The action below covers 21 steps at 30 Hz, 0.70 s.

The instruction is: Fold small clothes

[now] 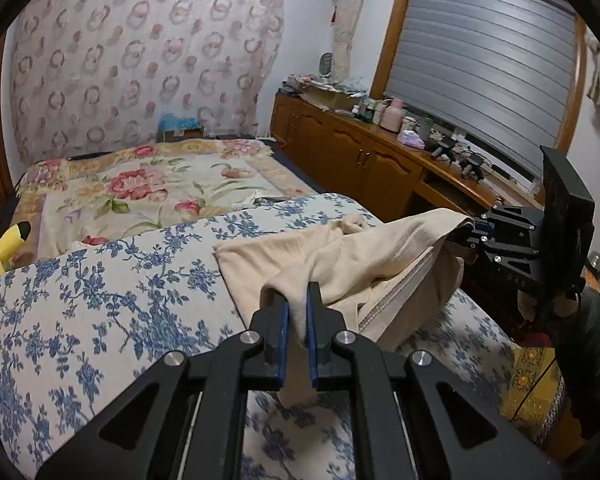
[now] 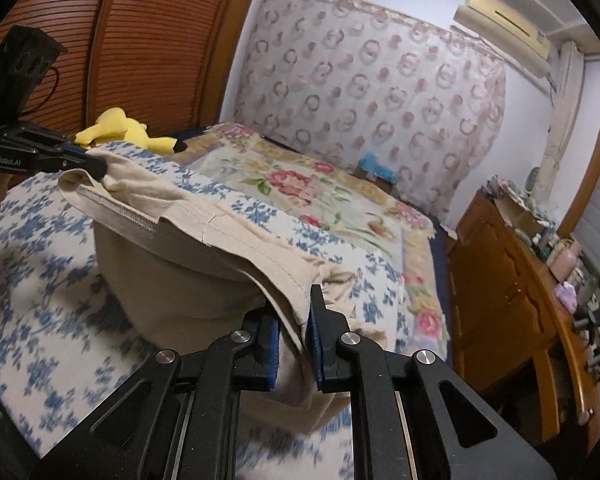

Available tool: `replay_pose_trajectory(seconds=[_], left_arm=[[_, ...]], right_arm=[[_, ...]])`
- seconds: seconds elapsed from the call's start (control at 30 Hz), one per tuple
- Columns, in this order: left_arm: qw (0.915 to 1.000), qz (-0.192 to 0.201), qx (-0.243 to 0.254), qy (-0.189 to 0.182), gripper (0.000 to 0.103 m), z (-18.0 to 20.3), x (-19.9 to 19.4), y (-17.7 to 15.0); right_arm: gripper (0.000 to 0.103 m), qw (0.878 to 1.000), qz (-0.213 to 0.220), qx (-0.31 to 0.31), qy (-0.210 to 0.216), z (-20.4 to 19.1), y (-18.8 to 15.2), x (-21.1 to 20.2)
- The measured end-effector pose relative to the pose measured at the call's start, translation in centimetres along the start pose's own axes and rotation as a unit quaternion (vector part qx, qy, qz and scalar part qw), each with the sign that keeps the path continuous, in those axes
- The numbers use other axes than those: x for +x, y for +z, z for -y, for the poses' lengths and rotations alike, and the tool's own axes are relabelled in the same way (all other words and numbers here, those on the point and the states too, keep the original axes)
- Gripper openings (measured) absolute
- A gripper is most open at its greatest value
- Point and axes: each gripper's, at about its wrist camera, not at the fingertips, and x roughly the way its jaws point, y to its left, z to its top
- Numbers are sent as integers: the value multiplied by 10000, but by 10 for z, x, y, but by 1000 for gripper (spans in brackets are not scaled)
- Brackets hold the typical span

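- I am holding a beige garment [image 1: 364, 256] over the near end of the bed [image 1: 100, 300], my left gripper [image 1: 296, 320] and right gripper [image 2: 294, 332] each with fingers clamped on a corner of its waistband.
- Each pinch is catching only a thin edge, so a pull could be slipping it free.
- The far part is lying bunched on the blue-flowered cover; dragging could be creasing it.

Open blue-flowered quilt [image 1: 100, 300] is left clear on the left; the right is hemmed by a cluttered wooden cabinet [image 1: 360, 152].
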Motion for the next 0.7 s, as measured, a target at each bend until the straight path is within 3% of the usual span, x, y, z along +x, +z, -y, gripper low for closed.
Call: replay_pose_trajectory(seconds=[0.4,0.57,0.7], left_arm=[[9993,-345,-126,52,6,-26,54,34],[9975,-698,-85,50,8,-37,83,38],[9965,-836,-84,47,26,-42,92,39]], right_arm=[[10,9983,-331,283,380,41,12,54],[10,9952,-673,434,559,53,10,83],[11,9924,-942,444,657,54,7,103]])
